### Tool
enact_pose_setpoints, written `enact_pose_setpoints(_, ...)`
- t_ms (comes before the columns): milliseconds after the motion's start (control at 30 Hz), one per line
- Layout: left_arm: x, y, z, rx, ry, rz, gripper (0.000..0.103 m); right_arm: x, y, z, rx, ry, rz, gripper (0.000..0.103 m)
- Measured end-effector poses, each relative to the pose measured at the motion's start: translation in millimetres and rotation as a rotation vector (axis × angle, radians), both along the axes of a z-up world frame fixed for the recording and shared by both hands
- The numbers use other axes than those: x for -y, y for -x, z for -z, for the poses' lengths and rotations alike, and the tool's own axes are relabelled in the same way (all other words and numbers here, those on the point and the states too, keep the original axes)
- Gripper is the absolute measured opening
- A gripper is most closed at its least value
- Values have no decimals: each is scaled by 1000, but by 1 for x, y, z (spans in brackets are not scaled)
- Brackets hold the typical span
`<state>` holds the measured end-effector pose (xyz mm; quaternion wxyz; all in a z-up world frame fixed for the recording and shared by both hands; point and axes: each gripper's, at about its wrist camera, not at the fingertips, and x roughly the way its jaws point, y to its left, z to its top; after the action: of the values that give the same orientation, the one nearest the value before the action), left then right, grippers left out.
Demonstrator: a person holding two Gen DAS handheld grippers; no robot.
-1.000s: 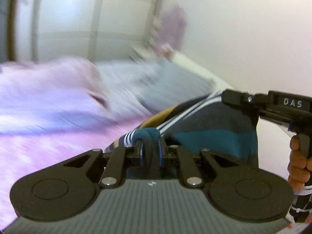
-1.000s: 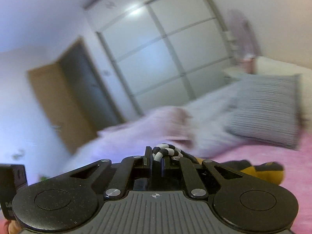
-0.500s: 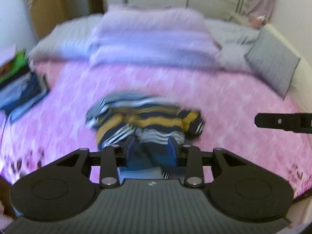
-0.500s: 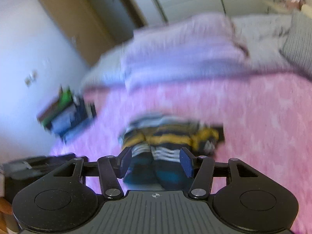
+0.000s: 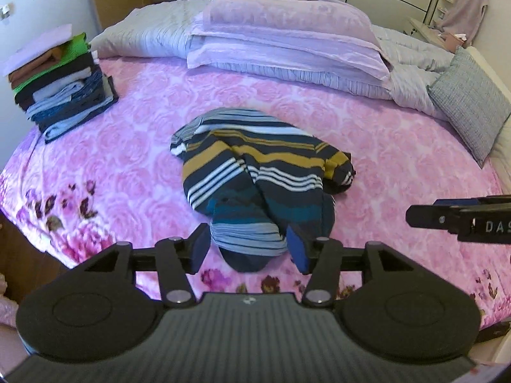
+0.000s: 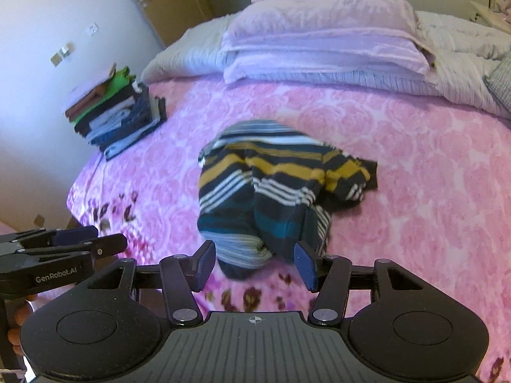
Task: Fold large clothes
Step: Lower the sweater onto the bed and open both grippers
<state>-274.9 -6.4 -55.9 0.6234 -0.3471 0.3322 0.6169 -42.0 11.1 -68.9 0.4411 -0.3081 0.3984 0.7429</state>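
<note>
A striped knit garment is seen crumpled in a soft, rounded heap near the middle of the bed, on a pink quilt embossed with a rose pattern and printed with darker flowers along its near edge. Bands of navy, mustard, white, teal and grey run across the folds, and its near end tapers to a dark lobe.

The left gripper is held over that near end; its 2 blue-padded fingers are apart and opening, with the cloth seen between them but not pressed. The right gripper is likewise spread, its pads clear of the fabric.

A stack of flat folded clothes is set at the bed's left edge. Lilac, crinkled pillows are piled at the head, and a grey woven cushion is propped at the right
</note>
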Motion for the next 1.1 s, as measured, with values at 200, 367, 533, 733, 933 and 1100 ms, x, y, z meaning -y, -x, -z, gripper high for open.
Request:
enact_pose_setpoints(200, 31, -28, 6, -20, 23, -33, 57, 24, -24, 8, -1, 21, -31, 52)
enact_pose_setpoints(367, 50, -46, 9, -26, 31, -36, 58, 38, -39, 16, 5, 43, -46, 52)
enact_pose_setpoints(533, 56, -53, 7, -27, 15, -44, 62, 40, -46, 13, 13, 30, -59, 52)
enact_pose_setpoints(733, 48, -47, 10, -29, 28, -47, 66, 31, -36, 15, 28, 33, -76, 52)
enact_pose_setpoints(933, 25, -29, 18, -29, 48, -9, 66, 14, -19, 24, 44, 56, -53, 52)
enact_pose_setpoints(1100, -2, -3, 24, -26, 62, 43, 66, -6, 0, 31, 51, 71, 12, 52)
